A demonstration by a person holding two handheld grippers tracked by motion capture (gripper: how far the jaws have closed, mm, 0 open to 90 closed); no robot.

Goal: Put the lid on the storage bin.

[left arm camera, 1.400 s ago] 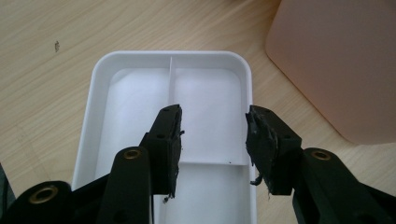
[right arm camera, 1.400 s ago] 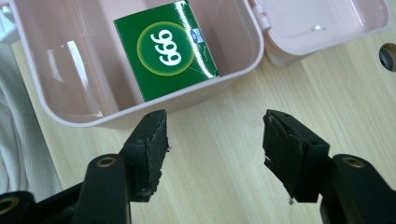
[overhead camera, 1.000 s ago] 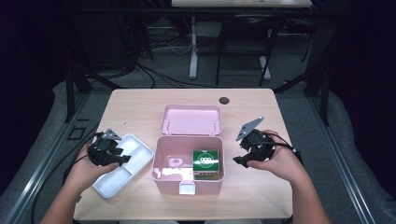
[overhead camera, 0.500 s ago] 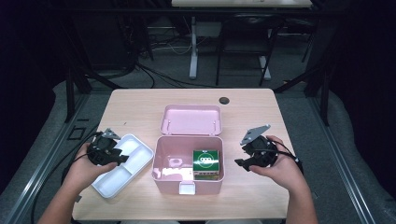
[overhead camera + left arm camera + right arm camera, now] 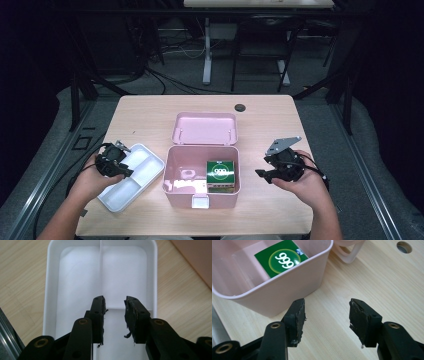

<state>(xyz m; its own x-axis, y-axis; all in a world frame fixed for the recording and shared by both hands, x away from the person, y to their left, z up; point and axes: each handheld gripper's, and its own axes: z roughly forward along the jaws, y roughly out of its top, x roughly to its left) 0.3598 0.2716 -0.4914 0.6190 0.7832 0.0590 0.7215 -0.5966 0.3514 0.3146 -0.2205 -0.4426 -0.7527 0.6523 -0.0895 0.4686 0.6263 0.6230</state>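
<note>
At the centre of the high view, the open pink box (image 5: 186, 172) on the desk (image 5: 150, 112) holds a green carton (image 5: 220, 173) in its right half. At lower left lies the white divided tray (image 5: 145, 172), its compartments bare. The left gripper (image 5: 115, 305) hangs over it, fingers parted and just been closing around the tray's divider, not pressing. The right gripper (image 5: 327, 312) at the right has open fingers over bare desk.

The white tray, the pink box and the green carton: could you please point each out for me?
white tray (image 5: 145, 159): high view, on its right-hand compartment floor.
pink box (image 5: 186, 165): high view, on its bare inner floor.
green carton (image 5: 220, 171): high view, on its top label.
</note>
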